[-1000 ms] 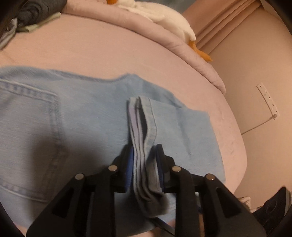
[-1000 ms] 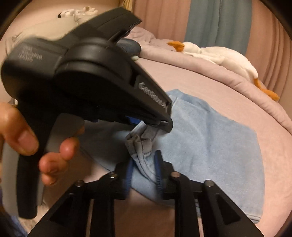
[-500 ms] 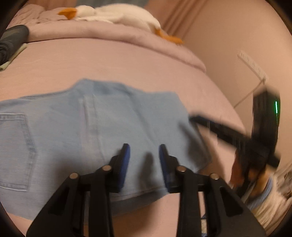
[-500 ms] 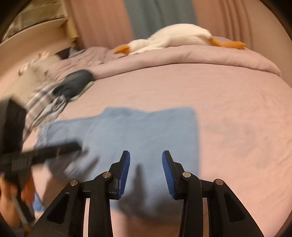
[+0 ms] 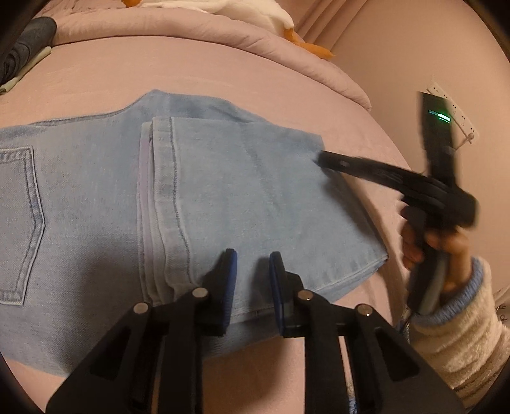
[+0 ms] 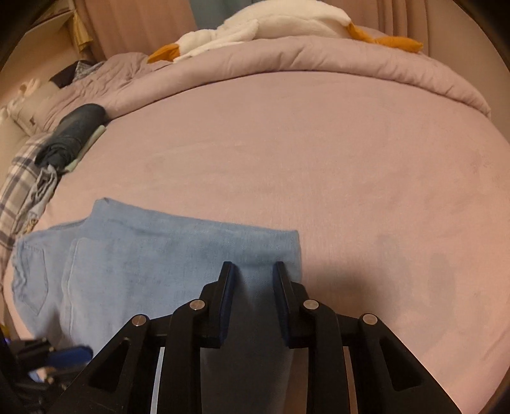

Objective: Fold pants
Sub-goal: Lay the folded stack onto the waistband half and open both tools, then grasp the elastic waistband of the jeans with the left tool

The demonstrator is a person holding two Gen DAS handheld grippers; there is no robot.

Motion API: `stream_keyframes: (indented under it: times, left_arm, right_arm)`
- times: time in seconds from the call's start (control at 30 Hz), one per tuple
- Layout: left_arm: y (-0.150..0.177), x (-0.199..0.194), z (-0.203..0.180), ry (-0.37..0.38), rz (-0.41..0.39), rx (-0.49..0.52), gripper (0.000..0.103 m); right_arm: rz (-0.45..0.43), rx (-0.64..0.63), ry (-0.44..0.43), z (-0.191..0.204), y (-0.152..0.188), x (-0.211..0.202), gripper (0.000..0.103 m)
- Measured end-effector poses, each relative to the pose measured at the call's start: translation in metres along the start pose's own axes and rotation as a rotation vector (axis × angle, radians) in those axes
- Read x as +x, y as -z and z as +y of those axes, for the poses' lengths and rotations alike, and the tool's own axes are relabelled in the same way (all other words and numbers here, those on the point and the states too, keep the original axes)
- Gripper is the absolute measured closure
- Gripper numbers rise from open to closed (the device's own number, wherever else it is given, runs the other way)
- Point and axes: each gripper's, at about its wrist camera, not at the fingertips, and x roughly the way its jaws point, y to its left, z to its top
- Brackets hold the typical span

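Light blue jeans [image 5: 242,191] lie folded flat on the pink bed [image 5: 191,73], the leg hems [image 5: 162,178] laid over the seat beside a back pocket [image 5: 19,223]. My left gripper [image 5: 251,258] hovers over the jeans' near edge; its jaws are closing with nothing between them. In the right wrist view, my right gripper [image 6: 253,267] hangs above the right end of the jeans [image 6: 165,258], jaws closing on nothing. In the left wrist view a hand [image 5: 446,248] in a fluffy sleeve holds the right gripper [image 5: 323,158], with its tip by the jeans' right edge.
A white plush goose [image 6: 271,25] lies on the rolled duvet [image 6: 318,60] at the far side. Dark folded clothes [image 6: 76,127] and a plaid cloth [image 6: 16,191] sit at the left. The bed's edge drops off at the right, below a wall power strip [image 5: 455,111].
A second ago both grippers were shut on the leg hems, held up. They let go, and the hems now lie flat on the jeans. The right gripper swung over to the jeans' right edge.
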Motion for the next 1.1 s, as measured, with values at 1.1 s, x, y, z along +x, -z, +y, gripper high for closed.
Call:
stream_keyframes:
  times: [1.1]
  left_arm:
    - [0.105,-0.141,0.128,0.021,-0.308,-0.628,0.053]
  right_arm:
    - [-0.222,-0.065,-0.101,0.058,0.105,-0.094,0.076]
